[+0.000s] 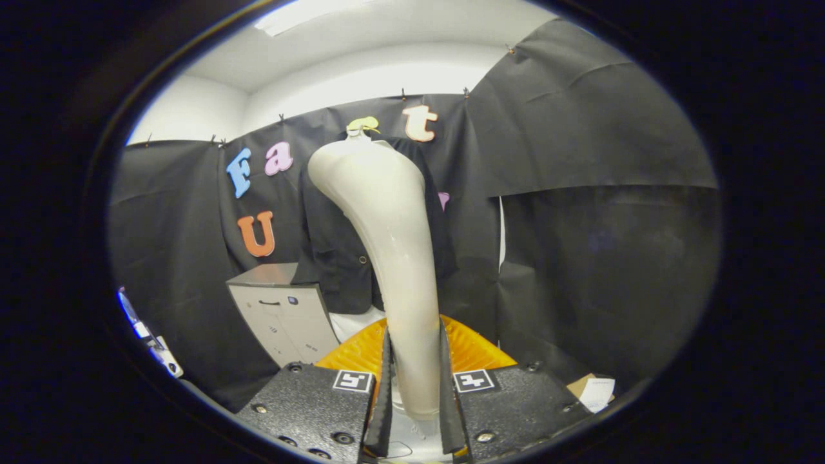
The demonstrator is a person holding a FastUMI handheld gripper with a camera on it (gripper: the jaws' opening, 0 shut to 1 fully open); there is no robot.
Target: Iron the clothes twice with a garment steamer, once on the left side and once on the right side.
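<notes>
The hand-held gripper (416, 380) clamps the garment steamer (387, 238) handle between both fingers.

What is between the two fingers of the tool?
In the gripper view, the white steamer handle stands between the tool's fingers, both pressing on it; the dark garment hangs beyond.

Steamer handle (393, 258) smooth glossy plastic; jacket (335, 258) matt dark cloth; cabinet (283, 309) smooth, matt

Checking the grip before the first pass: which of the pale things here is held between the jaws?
The cream steamer handle, with the gripper shut on its lower part. The grey cabinet stands apart, beyond the jaws beside the dark jacket.
</notes>
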